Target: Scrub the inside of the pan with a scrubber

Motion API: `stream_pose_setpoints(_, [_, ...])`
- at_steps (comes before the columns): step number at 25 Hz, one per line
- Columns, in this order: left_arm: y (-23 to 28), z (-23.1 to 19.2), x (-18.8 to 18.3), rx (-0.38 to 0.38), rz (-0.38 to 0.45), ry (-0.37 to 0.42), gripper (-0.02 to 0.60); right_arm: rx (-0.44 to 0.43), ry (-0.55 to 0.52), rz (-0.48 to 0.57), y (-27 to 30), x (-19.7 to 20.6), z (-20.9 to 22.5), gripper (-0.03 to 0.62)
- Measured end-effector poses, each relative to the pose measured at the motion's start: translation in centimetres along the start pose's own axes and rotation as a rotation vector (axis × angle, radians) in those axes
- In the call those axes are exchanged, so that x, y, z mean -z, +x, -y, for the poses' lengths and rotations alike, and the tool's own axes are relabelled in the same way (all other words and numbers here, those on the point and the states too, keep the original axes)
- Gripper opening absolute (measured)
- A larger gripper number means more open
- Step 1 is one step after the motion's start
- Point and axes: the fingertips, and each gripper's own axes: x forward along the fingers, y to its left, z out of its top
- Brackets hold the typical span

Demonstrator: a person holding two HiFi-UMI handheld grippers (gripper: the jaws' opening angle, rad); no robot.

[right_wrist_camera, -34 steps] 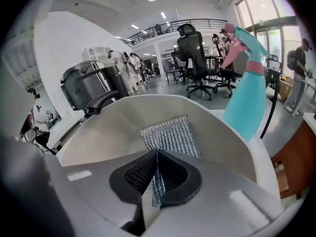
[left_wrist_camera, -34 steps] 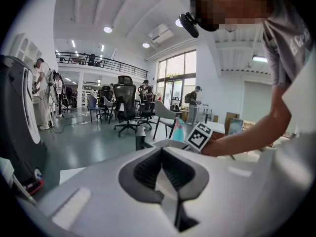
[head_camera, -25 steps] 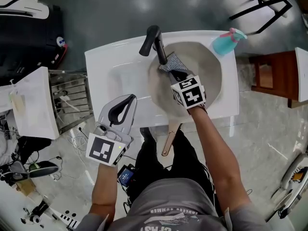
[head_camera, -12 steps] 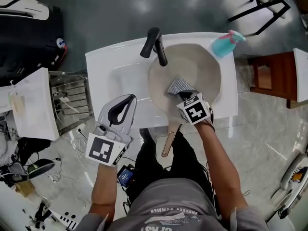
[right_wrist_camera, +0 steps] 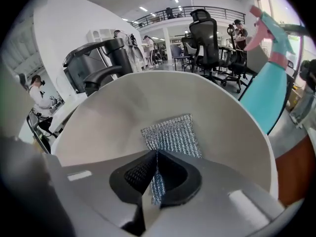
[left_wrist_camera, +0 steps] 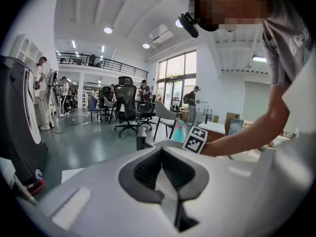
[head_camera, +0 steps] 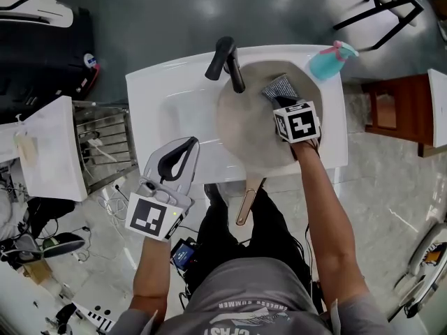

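While our right gripper (right_wrist_camera: pixel 156 157) points steeply down into the pan (head_camera: pixel 241 128), we see its jaws pinched almost together on the near edge of the scrubber (right_wrist_camera: pixel 171 135), a silvery mesh pad. We find the rest of the pad lying flat against the pan's pale inner wall, on the far right side of the bowl. The pan sits in the white sink (head_camera: pixel 167 93), and its wooden handle (head_camera: pixel 246 199) juts out past the sink's front edge toward us. At the far rim stands the black faucet (head_camera: pixel 225 63), its spout reaching over the pan's far left edge. We note a teal spray bottle (head_camera: pixel 327 61) with a pink trigger on the sink's far right corner, just beside the pan's rim and near the scrubber. Our left gripper (left_wrist_camera: pixel 161 152) hangs over the sink's front left part, apart from the pan; its jaws are drawn together with nothing between them. To the left of the sink we see a wire rack (head_camera: pixel 105 142).
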Motion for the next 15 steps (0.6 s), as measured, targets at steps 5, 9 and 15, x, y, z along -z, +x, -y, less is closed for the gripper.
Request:
stream_pose_setpoints(5, [-0.3, 0.2, -0.2, -0.001, 0.004, 0.004, 0.002, -0.061, -0.029, 0.054, 1.2, -2.2, -3.2, 0.015])
stream_pose_setpoints(9, [-0.7, 0.3, -0.5, -0.004, 0.01, 0.008, 0.002, -0.156, -0.097, 0.018, 1.5, -0.9, -7.4, 0.014])
stream_pose_setpoints(15, [-1.7, 0.8, -1.6, 0.002, 0.024, 0.019, 0.002, -0.242, -0.145, -0.077, 0.0, 4.0, -12.3, 0.014])
